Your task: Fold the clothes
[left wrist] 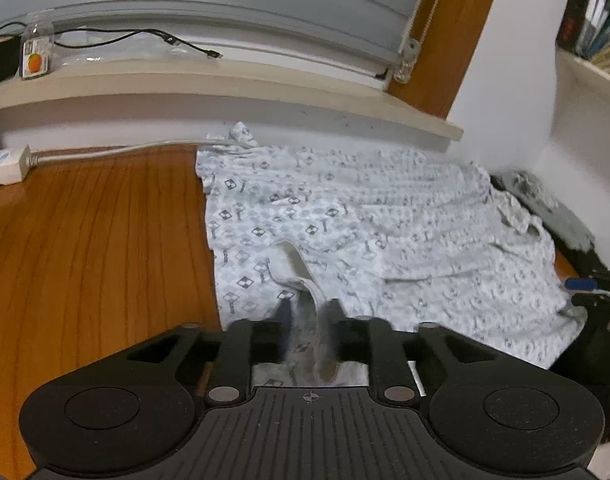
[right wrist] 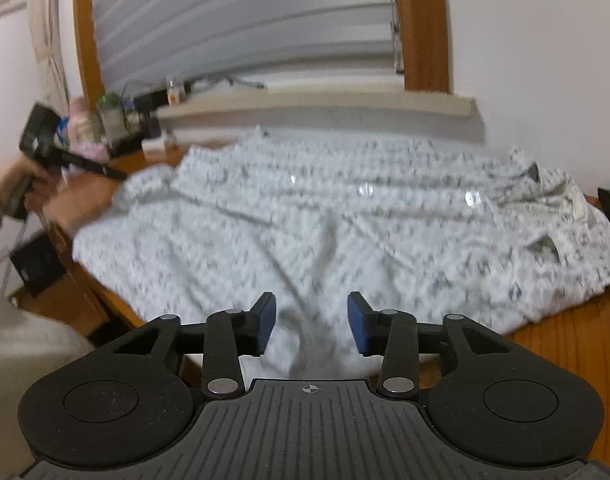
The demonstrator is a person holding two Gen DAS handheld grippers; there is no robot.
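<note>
A: Start at the left gripper (left wrist: 309, 320). What is it doing?

B: Its jaws are pinched onto a hem or band of the patterned shirt (left wrist: 345, 216), low in the centre of the left wrist view. A fold of cloth rises between the fingers, so it has hold of the fabric.

A: And the right gripper (right wrist: 311, 328)?

B: Its blue pads (right wrist: 267, 322) stand apart with nothing between them. It hangs over the near edge of the same shirt, at the bottom centre of its own view.

A: Where does the garment lie?

B: Spread across the wooden table (left wrist: 97, 240), filling the middle and right of both views and reaching back to the wall under the window sill (left wrist: 225, 96). It is rumpled, with creases running across it and the collar end bunched at the right of the right wrist view.

A: How will it handle?

B: I judge it light, thin and limp. It will sag and drag instead of keeping its shape, so one pinch would likely pull it askew. Seams, hems and the collar look the firmest places to grip, with the two holds set well apart.

A: Anything nearby?

B: A power strip (left wrist: 3, 166) at the left edge.
</note>
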